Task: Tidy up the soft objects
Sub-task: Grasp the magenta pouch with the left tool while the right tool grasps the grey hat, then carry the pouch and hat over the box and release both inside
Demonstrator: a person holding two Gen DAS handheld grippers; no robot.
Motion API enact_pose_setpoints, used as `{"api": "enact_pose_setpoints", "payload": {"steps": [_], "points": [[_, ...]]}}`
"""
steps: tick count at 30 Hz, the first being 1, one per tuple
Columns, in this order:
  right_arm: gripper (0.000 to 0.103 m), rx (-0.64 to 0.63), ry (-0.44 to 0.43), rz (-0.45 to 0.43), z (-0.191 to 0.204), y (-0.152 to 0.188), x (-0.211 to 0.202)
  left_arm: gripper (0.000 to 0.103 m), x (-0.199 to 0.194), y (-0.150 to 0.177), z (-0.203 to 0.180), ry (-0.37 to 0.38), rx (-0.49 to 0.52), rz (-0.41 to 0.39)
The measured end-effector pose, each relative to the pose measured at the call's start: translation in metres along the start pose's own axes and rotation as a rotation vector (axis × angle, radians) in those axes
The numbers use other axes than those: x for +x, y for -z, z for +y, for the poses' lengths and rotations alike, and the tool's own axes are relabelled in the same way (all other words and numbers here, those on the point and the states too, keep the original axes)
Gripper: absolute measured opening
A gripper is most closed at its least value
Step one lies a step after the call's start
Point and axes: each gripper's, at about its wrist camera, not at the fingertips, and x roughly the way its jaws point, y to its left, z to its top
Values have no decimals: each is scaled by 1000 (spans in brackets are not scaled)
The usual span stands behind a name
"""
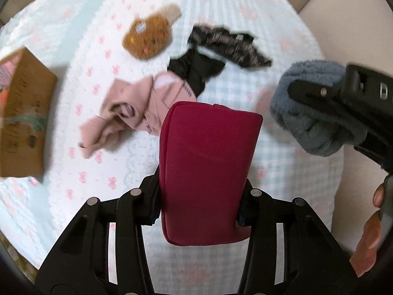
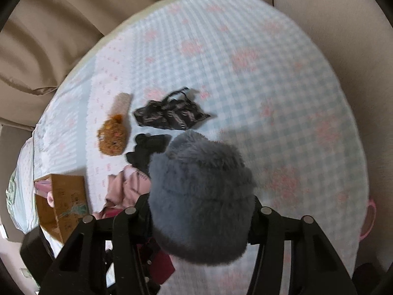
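My left gripper (image 1: 200, 196) is shut on a crimson soft pouch (image 1: 208, 167) and holds it above the checked bedspread (image 1: 245, 12). My right gripper (image 2: 201, 209) is shut on a fluffy grey-blue item (image 2: 201, 196), also seen at the right of the left wrist view (image 1: 312, 108). On the bed lie a pink garment (image 1: 132, 108), a black cloth (image 1: 196, 70), a black patterned cloth (image 1: 231, 44) and a brown bear plush (image 1: 147, 36). They also show in the right wrist view: plush (image 2: 113, 135), patterned cloth (image 2: 169, 115), black cloth (image 2: 147, 150), pink garment (image 2: 125, 189).
A cardboard box (image 1: 22, 123) stands open at the left of the bed, also in the right wrist view (image 2: 61, 204). A beige upholstered surround (image 2: 49, 36) runs round the bed. A pink object (image 2: 368, 221) sits at the right edge.
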Motion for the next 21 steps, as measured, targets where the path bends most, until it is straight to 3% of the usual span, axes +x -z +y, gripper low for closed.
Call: {"api": "enact_pose_setpoints", "payload": {"steps": [12,21], "points": [[50,-146,0,-142,68,41,-122,41,-138,1,17,21,33,-175],[50,-261,-19,-223,148,77,-175,41,-228,2,68,31,25,-287]]}}
